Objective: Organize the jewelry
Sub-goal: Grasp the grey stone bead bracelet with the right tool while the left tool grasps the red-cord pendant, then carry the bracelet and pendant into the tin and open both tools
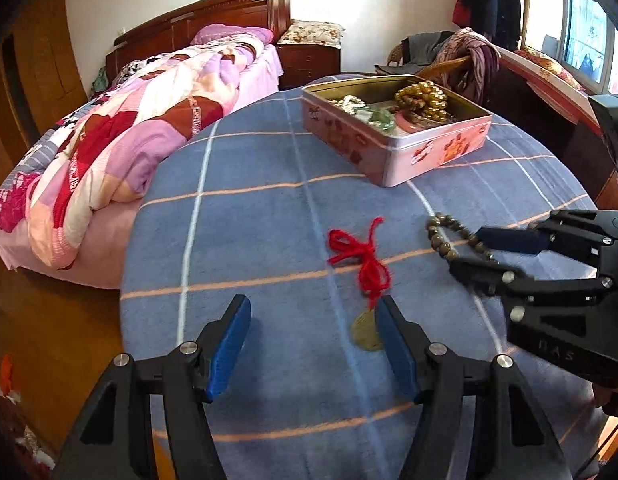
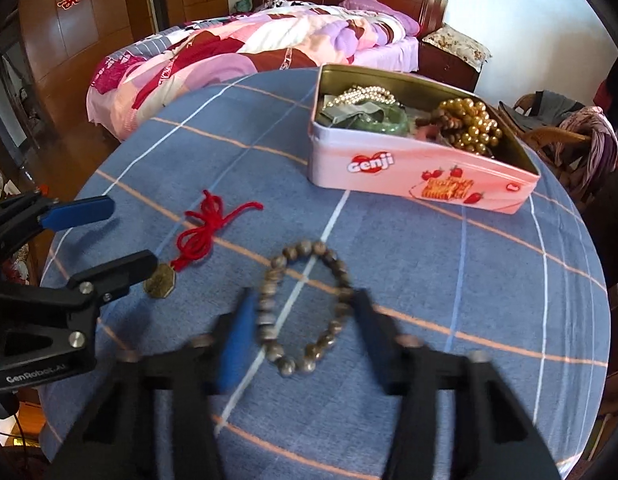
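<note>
On the counter [image 1: 249,220], under its blue checked cloth, we have one pink tin [image 2: 389,168] standing open at the far side. Seen from the right wrist, its long side runs from left to lower right. Inside it we count one string of golden beads [image 2: 469,124], one pale pearl strand [image 2: 365,94] and one green bangle [image 2: 383,120].

Coming nearer, the left hand-held gripper [image 1: 313,344] hangs spread wide over the cloth with nothing pinched. The right hand-held gripper [image 2: 303,296] points down at the cloth and straddles the one brown bead bracelet [image 2: 266,330], a finger at either side. The fingers are blurred, so we cannot tell whether the pads press on the beads.

That bracelet lies flat as an oval ring near the middle of the counter. Its long axis points away from the right hand-held gripper, toward the tin.

To its left lies a single red cord [image 1: 359,256], bunched and looped. It stretches from the tin side down to one brass-coloured pendant [image 1: 363,336], just beside the left hand-held gripper's right finger.
</note>
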